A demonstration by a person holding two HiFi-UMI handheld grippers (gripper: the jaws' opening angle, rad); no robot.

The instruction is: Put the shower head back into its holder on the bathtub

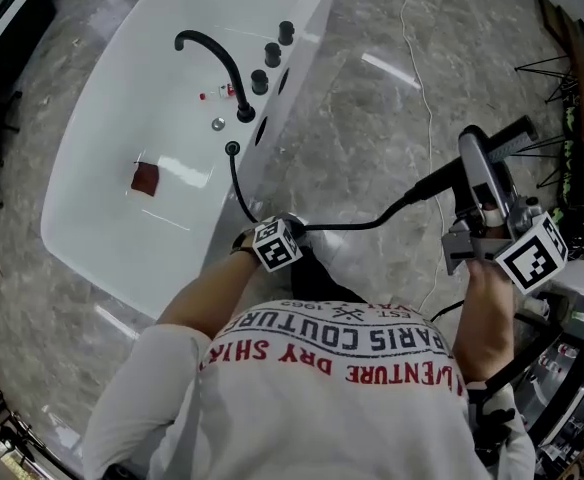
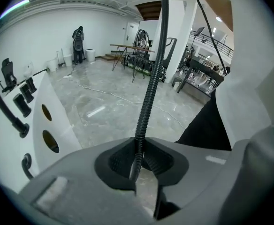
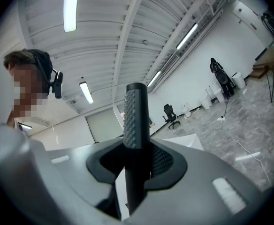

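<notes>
Holder [image 1: 232, 149] sits on bathtub [image 1: 102, 138] rim, roughly 11 o'clock from left tongs [image 2: 139, 165]. Left tongs nearly closed, pinching hose [image 2: 146, 102] mid-run.

Risk here imo: slack hose kinks or snags on bathtub rim, or slides through grip while being fed back.

Right tongs [image 3: 134, 168] about half closed, clamped on shower head [image 3: 136, 116], well off at 3 o'clock from holder, out over floor [image 1: 372, 98]. Risk: head twists in grip on the way over, misses holder.
</notes>
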